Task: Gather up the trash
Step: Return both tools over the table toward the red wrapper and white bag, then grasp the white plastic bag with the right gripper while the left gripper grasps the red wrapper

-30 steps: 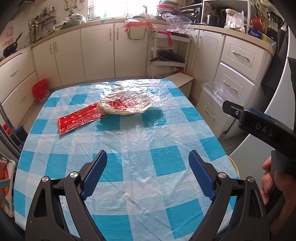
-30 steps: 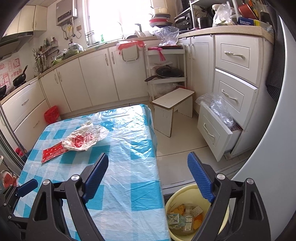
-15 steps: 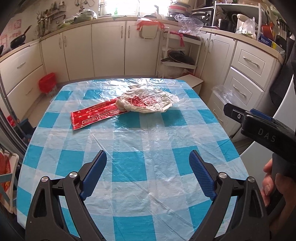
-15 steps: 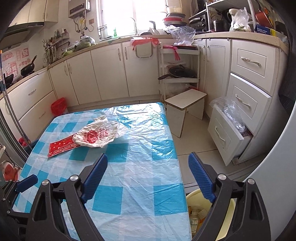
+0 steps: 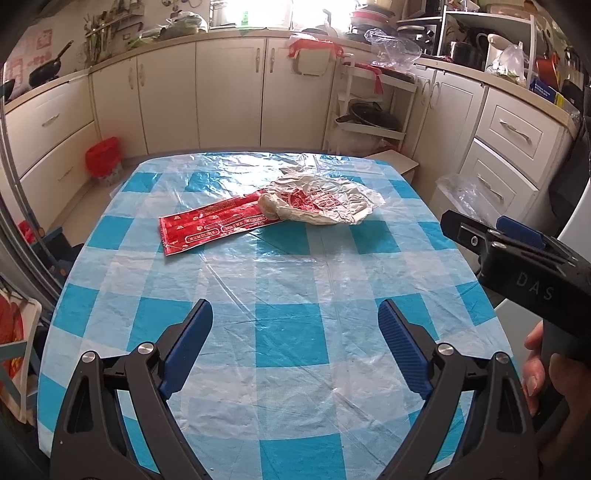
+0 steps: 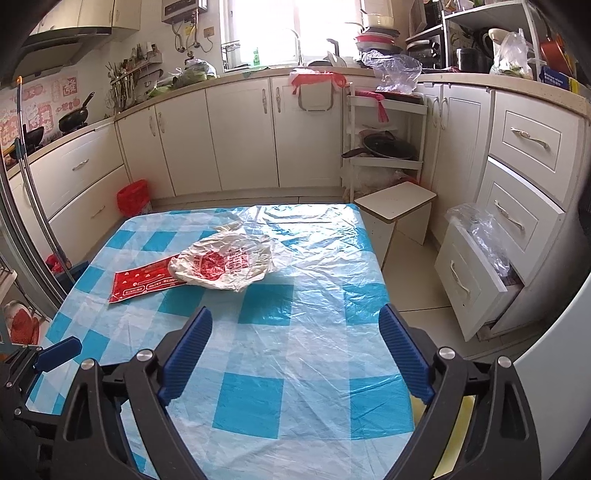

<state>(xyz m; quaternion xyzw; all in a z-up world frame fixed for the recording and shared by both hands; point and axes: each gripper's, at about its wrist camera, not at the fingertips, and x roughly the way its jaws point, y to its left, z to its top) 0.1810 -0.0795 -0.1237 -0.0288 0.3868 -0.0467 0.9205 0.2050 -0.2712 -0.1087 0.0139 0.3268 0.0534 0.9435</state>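
Bright daylight from the window (image 6: 295, 33) at twelve o'clock – blown out; glare streaks the bench (image 6: 303, 236), fisheye edges bend and darken.

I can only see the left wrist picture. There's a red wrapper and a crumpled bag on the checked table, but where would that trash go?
Observer: The right wrist view shows the rim of a pale yellow bin below the near right corner of the table. It is partly hidden behind the right tongs.
Operator: Are those tongs ready to grab?
Observer: They are wide open and hold nothing.
Operator: Anything else on that side?
Observer: A lower drawer is pulled open, with a clear plastic bag bunched on top of it.
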